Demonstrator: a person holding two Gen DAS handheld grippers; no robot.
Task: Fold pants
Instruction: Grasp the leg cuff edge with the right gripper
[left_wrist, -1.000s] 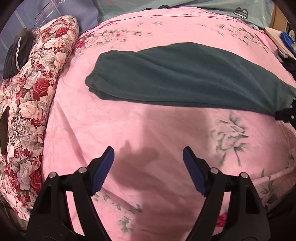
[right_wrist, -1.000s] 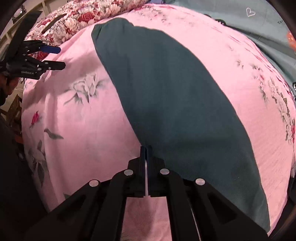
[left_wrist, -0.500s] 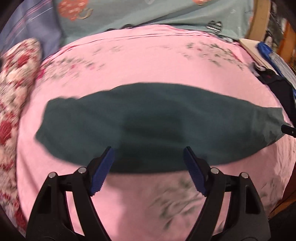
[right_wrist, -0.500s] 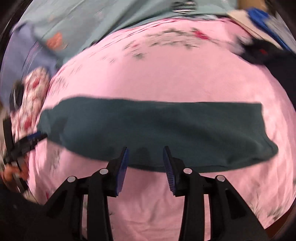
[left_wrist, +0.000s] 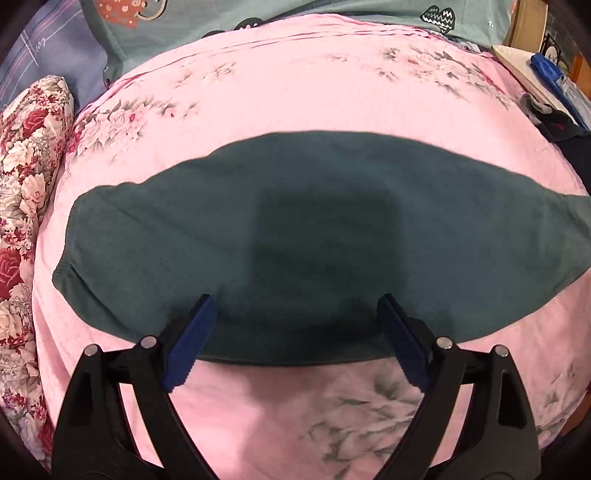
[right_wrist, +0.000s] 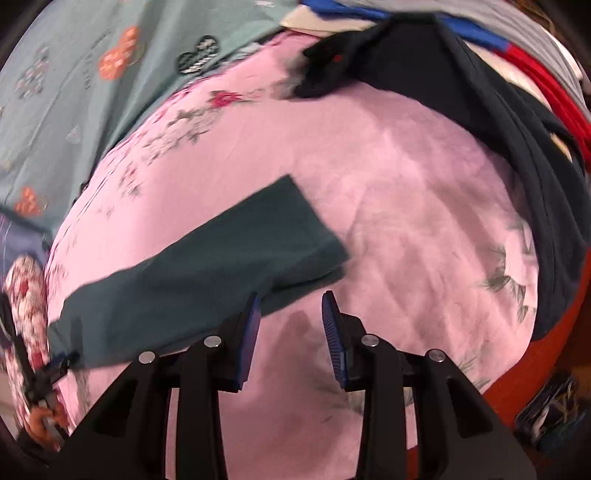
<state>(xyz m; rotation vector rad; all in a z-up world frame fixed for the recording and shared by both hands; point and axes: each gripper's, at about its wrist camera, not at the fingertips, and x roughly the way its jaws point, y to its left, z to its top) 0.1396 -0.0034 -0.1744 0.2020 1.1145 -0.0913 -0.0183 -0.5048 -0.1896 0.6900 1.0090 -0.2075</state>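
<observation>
Pink floral bedsheet (left_wrist: 295, 92), green pants (left_wrist: 314, 229) now released, right hand-held gripper (right_wrist: 290, 325) narrowing empty, left hand-held gripper (left_wrist: 295, 332) widening empty

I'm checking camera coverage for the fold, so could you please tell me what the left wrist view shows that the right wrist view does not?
Only the left wrist view shows the dark green pants nearly whole, with the gathered end at picture left, and the left gripper, its jaws opening above the near edge.

Only the right wrist view shows the square end of the pants, the right gripper with nothing between its closing jaws, and a navy garment.

Both show the pink floral bedspread.
</observation>
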